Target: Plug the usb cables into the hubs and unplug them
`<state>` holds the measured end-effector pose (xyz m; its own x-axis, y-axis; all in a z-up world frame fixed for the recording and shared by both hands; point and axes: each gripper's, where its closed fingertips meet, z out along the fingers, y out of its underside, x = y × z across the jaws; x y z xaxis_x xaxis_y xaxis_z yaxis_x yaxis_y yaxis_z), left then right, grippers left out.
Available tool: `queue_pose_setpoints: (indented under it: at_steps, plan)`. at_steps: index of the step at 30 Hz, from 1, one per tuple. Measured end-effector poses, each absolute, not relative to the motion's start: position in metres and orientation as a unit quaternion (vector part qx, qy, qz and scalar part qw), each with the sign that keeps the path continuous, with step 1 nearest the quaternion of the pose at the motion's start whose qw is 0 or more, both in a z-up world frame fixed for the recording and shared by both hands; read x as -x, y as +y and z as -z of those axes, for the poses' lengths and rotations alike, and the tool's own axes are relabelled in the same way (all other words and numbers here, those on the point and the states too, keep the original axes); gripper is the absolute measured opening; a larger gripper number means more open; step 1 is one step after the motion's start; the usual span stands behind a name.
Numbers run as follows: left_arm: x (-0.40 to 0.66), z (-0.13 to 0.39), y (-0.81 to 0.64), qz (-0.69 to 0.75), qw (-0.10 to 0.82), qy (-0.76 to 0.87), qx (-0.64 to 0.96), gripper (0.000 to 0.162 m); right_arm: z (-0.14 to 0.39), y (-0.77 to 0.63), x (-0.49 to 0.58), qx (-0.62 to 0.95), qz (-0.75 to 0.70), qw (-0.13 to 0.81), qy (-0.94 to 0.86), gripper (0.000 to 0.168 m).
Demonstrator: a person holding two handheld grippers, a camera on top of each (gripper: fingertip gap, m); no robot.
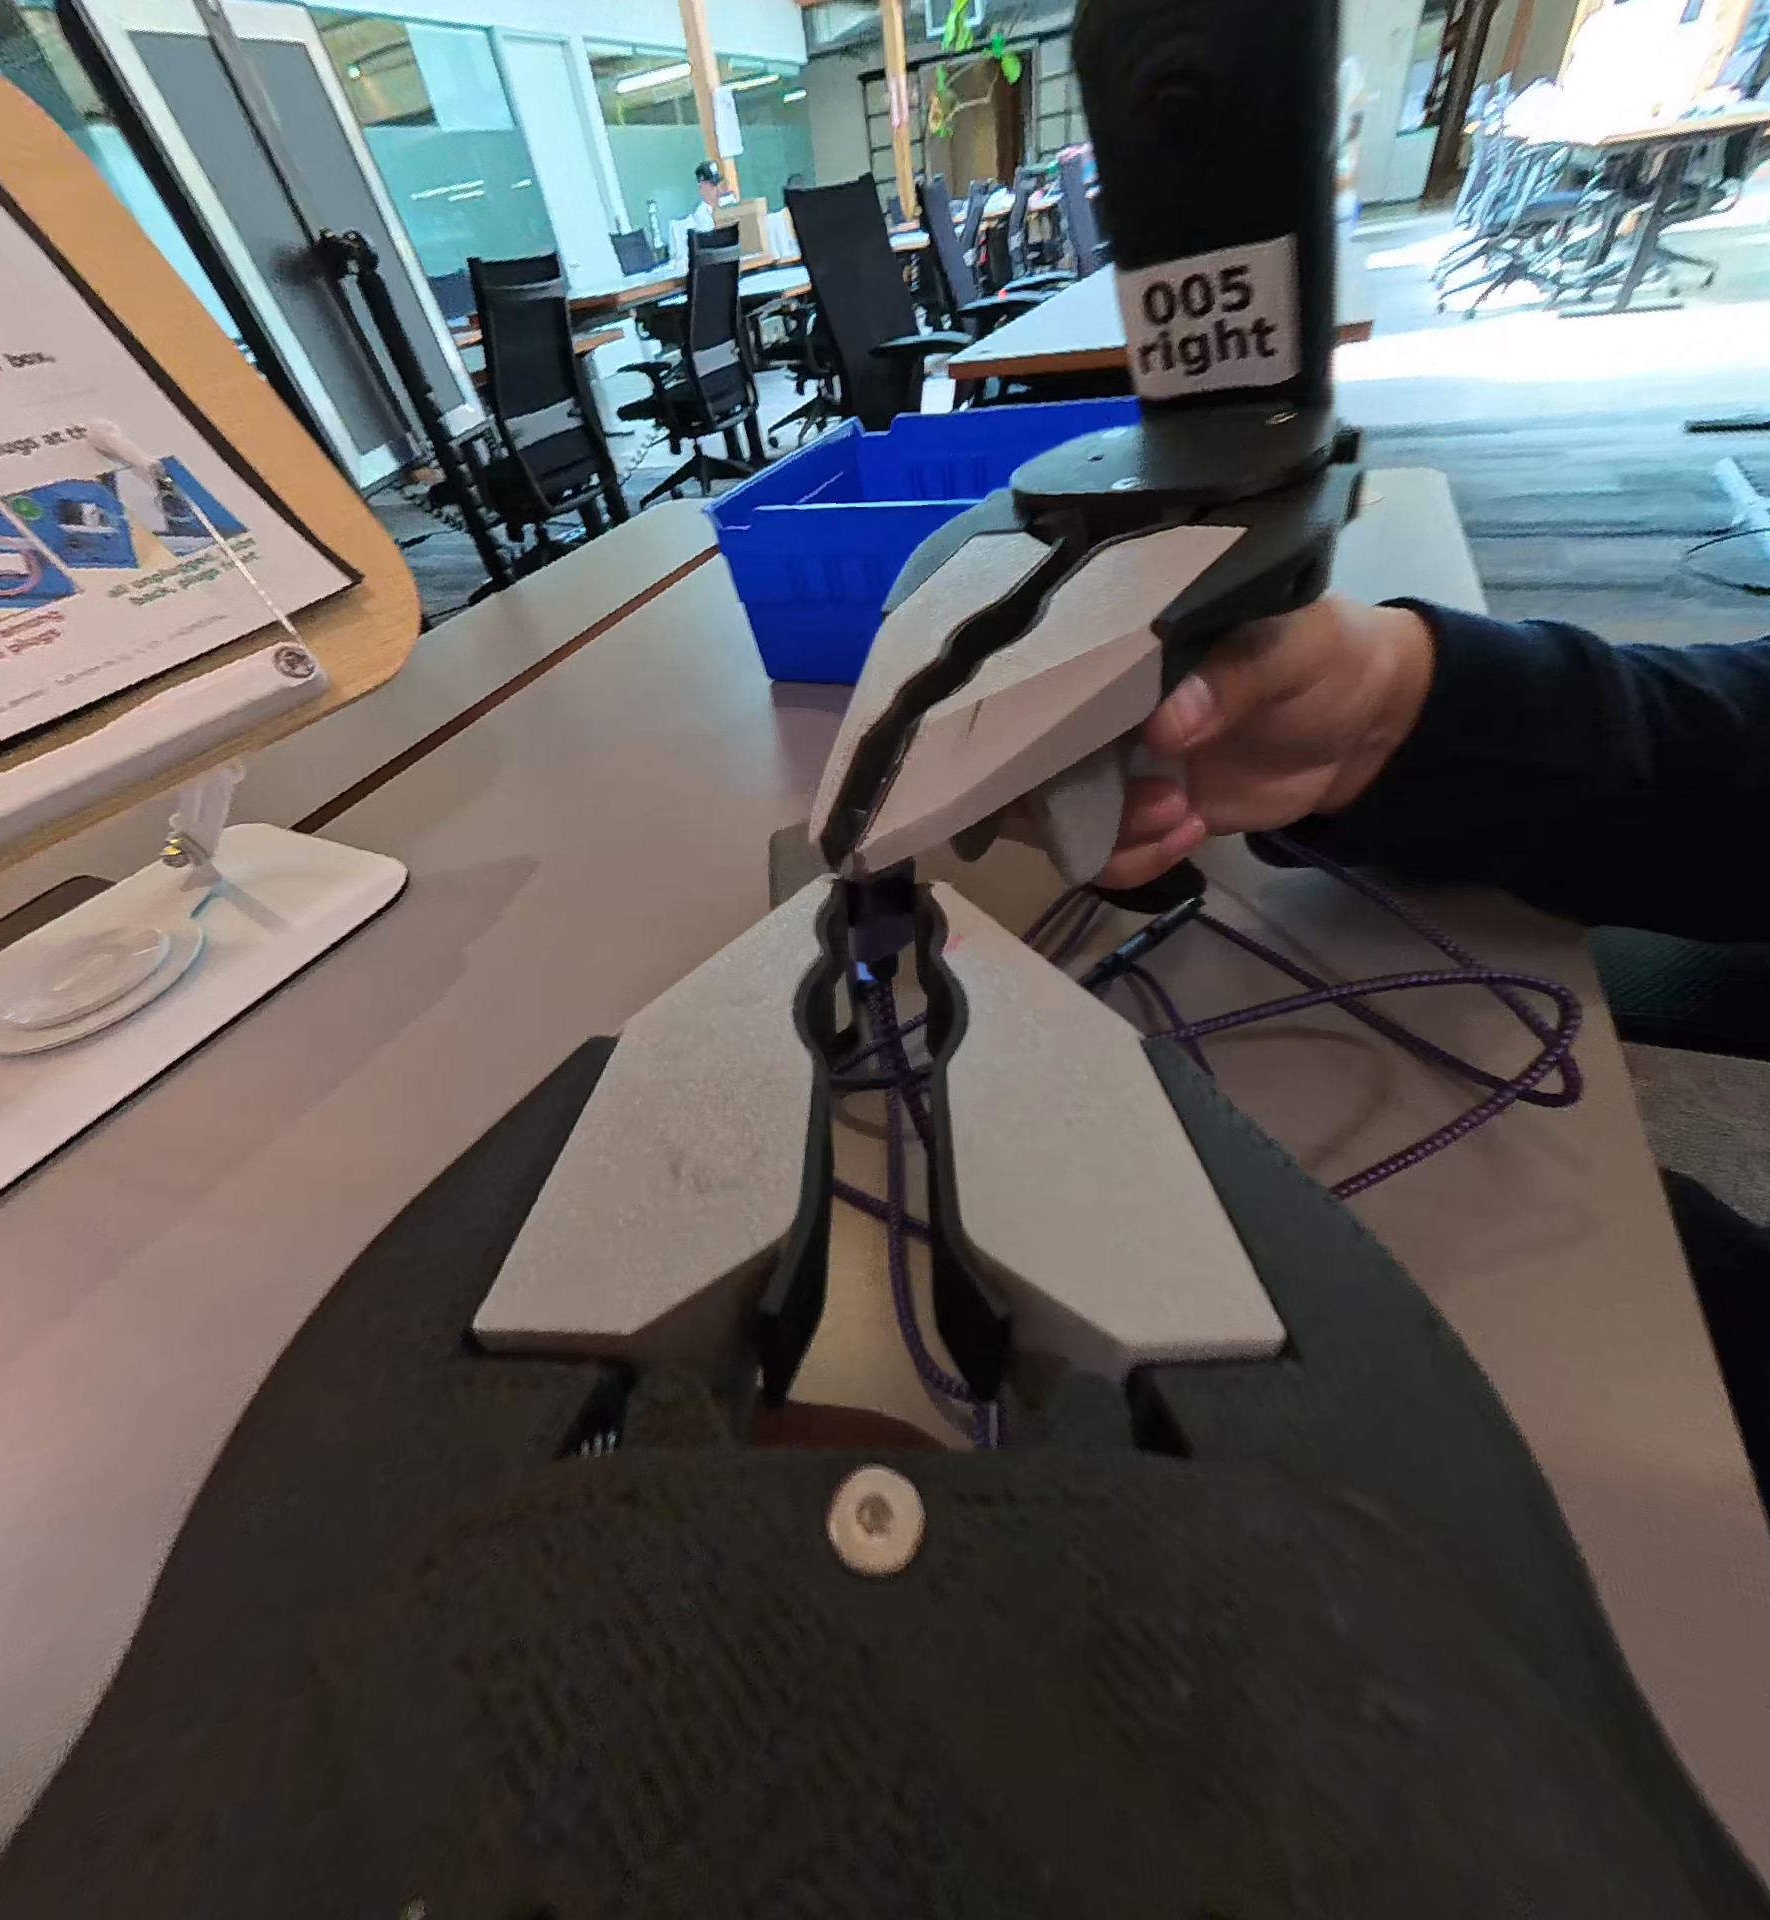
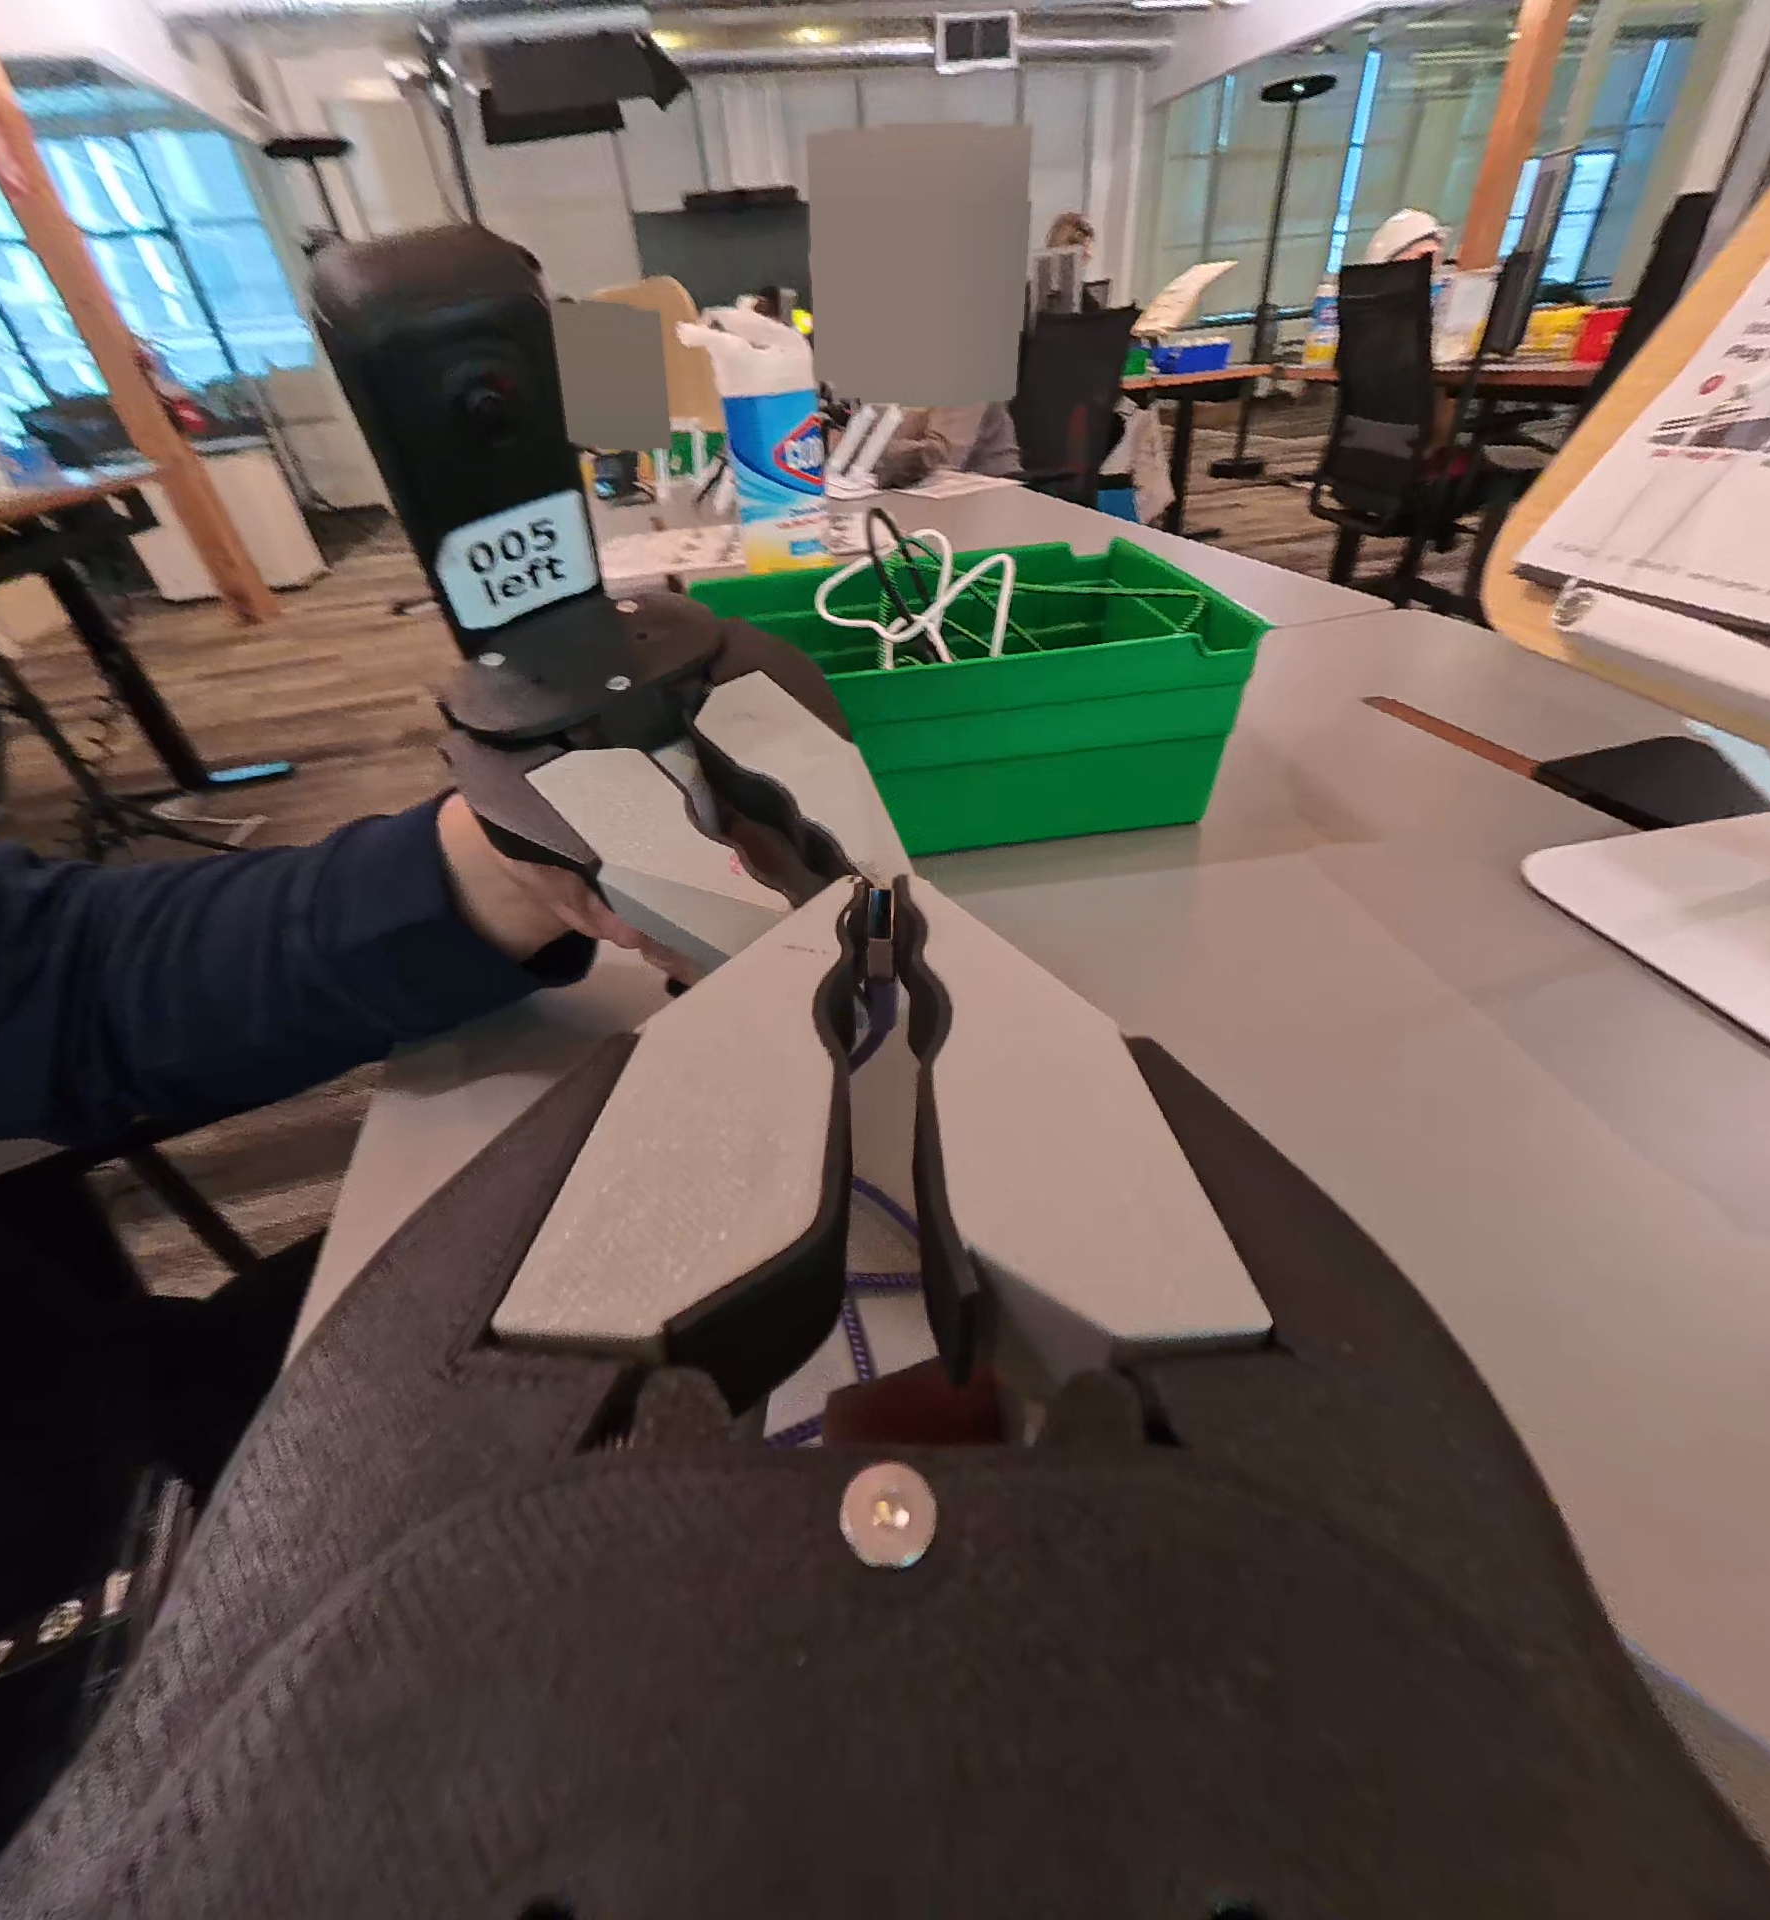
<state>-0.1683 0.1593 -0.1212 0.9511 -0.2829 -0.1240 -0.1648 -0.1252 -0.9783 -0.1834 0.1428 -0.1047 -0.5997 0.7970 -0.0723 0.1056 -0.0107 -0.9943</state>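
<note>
Between right claw (image 2: 876, 914) tips, plug (image 2: 879, 920).

bright window daylight, soft shadows, fisheye-bent edges, motion blur in both views

A: What is the left gripper (image 1: 879, 914) holding?
B: Its fingers (image 1: 715, 1132) are pinching a dark plug (image 1: 877, 928); the right gripper (image 1: 841, 854) is meeting it, purple cable (image 1: 1463, 1023) looping over the table (image 1: 569, 790).

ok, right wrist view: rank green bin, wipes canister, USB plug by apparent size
1. green bin
2. wipes canister, though it sits farther back, so its true size against the bin is unsure
3. USB plug, smallest despite being nearest, pinched in the right hand-held gripper
</note>
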Motion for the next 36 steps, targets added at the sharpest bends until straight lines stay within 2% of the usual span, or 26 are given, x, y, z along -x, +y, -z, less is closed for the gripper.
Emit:
queue_pose_setpoints:
  at_steps: [3,7,9,11,18,32,36]
  plan:
    - [0.165,0.119,0.155,0.067,0.649,0.157,0.742,0.010,0.100,0.139,0.178,0.333,-0.637,0.261,-0.644,0.002]
    - [0.165,0.121,0.152,0.106,0.643,0.145,0.745,0.020,0.096,0.134,0.172,0.312,-0.649,0.253,-0.646,0.001]
    - [0.160,0.117,0.151,0.136,0.648,0.144,0.736,0.016,0.092,0.132,0.169,0.304,-0.661,0.245,-0.641,0.002]
    - [0.153,0.113,0.148,0.170,0.651,0.149,0.725,0.006,0.087,0.131,0.167,0.298,-0.674,0.237,-0.633,0.002]
    - [0.145,0.110,0.148,0.217,0.653,0.139,0.712,0.005,0.088,0.126,0.164,0.289,-0.685,0.214,-0.633,0.002]
    - [0.149,0.123,0.158,0.246,0.627,0.093,0.733,0.004,0.097,0.141,0.169,0.284,-0.632,0.294,-0.659,0.002]
    - [0.151,0.123,0.158,0.250,0.625,0.088,0.734,0.003,0.102,0.142,0.171,0.286,-0.616,0.303,-0.668,0.008]
